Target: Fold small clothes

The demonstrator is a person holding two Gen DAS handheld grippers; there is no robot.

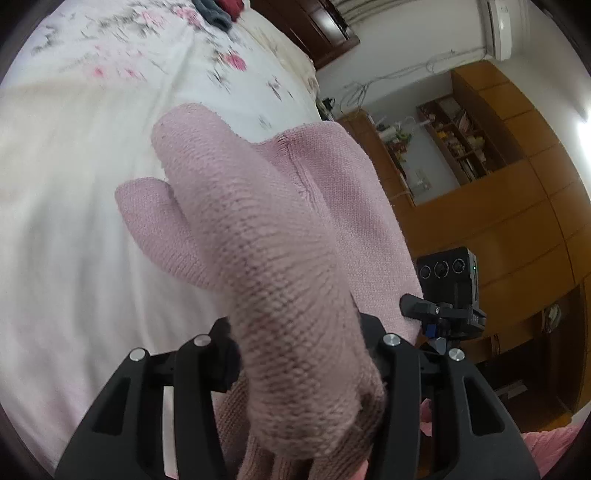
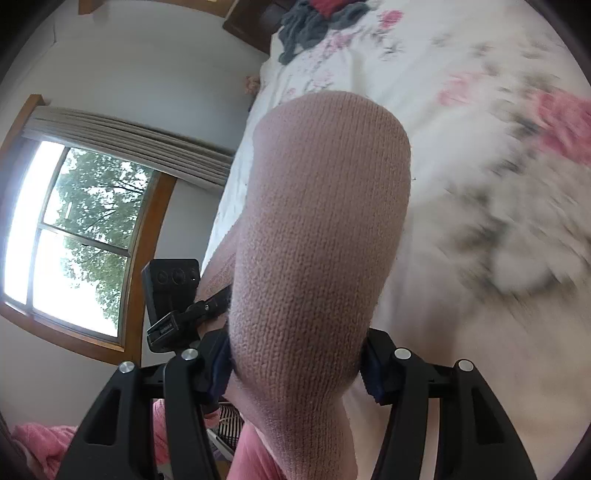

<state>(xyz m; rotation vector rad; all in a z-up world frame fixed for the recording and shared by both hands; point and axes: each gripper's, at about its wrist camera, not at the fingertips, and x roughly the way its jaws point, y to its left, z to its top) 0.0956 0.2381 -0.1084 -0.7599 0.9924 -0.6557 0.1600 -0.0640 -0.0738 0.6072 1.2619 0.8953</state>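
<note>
Knitwear mid-fold: a pink knit garment (image 1: 280,236) hangs bunched between two hand-held grippers above a bed w/ a white floral sheet (image 1: 122,74). In the left wrist view the left gripper (image 1: 299,354) has its jaws pressed in against a thick roll of the fabric, which fills the gap between them; the rest of the piece spreads out flat toward the right, w/ a seam line showing. In the right wrist view the right gripper (image 2: 295,365) is likewise clamped on a rounded wad of the same knit (image 2: 317,229), blue pads just visible at either side of the cloth.

Each tool appears to hold one end or corner, probably so the piece can be lifted clear of the bed and laid over itself; which part of the garment each has (hem, sleeve, shoulder) can't be told. Blur across the sheet suggests both are in motion. The other tool's black camera block (image 1: 448,280) shows near the garment's edge, so the two are working close together.

Dark and red clothes (image 2: 314,18) lie heaped at the far end of the bed, well apart, likely awaiting their turn. Fold looks begun, not finished.
</note>
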